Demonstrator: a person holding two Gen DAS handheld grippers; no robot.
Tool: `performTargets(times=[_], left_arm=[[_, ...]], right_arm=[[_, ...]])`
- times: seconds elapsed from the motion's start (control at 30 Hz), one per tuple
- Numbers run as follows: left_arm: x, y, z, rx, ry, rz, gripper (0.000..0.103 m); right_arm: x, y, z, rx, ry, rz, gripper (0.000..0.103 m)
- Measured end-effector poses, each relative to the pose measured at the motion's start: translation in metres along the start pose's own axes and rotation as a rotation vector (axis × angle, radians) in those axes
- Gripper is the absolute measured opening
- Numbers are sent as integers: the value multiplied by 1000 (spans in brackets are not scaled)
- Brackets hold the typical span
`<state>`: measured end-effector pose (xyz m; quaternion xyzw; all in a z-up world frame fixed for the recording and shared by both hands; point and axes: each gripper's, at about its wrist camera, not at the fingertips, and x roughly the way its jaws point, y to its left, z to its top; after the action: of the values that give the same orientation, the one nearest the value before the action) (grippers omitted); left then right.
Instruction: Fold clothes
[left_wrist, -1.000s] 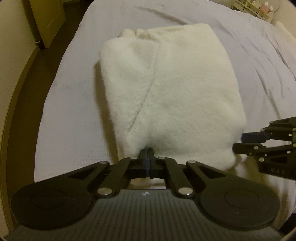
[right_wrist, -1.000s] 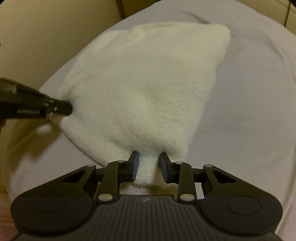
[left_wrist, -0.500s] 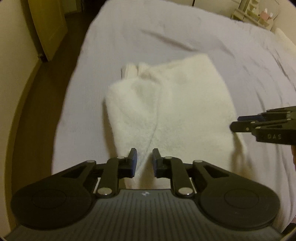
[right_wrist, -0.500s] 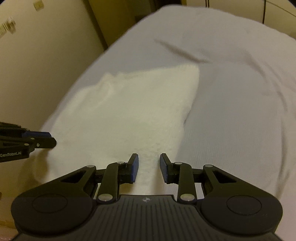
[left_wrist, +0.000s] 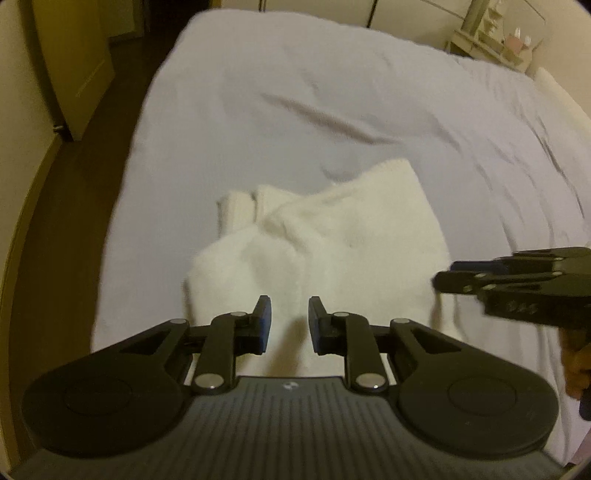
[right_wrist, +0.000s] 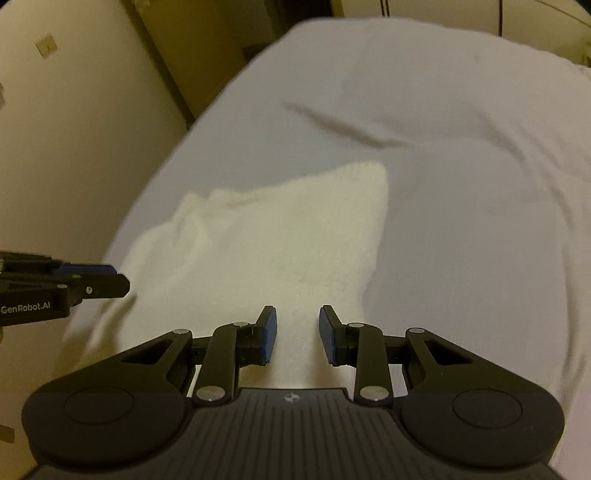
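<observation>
Lying folded on the pale grey bedspread, the fluffy white garment sits near the edge of the bed closest to the cameras, a compact bundle with a seam or fold line running down its left part and a small lumpy piece poking out at its far left corner. In the right wrist view the same garment spreads from the lower left toward a pointed far corner, with bare bedspread to its right.

The left gripper has its jaws parted by a moderate gap, blue pads facing one another, with nothing between them; white fabric shows through the gap, but the fingers appear to be above the cloth rather than pinching it. Whether the tips brush the pile cannot be told.

The right gripper stands the same way: jaws apart, moderately wide, empty, over the near edge of the garment. From the left wrist camera it comes in from the right, seen side-on beside the bundle's right edge, and a bit of the person's hand shows behind it. From the right wrist camera the left gripper comes in from the left, beside the bundle's left edge.

A dark floor and a door lie left of the bed, and a shelf with small items stands far right.
</observation>
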<state>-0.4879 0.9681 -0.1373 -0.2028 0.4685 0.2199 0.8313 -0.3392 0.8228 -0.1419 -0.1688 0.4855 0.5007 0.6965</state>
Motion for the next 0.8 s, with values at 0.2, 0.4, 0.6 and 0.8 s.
performTargets(times=[0.2, 0.4, 0.6, 0.8], left_arm=[[14, 7, 2, -94, 34, 20, 21], [-27, -4, -14, -212, 73, 81, 26], [-67, -23, -38, -308, 123, 147, 44], [-116, -51, -47, -334, 102, 188, 66]], right_arm=[[9, -3, 2, 28, 59, 8, 32], [-26, -16, -3, 81, 66, 58, 61], [-56, -15, -28, 60, 129, 33, 83], [-105, -11, -40, 65, 105, 39, 89]])
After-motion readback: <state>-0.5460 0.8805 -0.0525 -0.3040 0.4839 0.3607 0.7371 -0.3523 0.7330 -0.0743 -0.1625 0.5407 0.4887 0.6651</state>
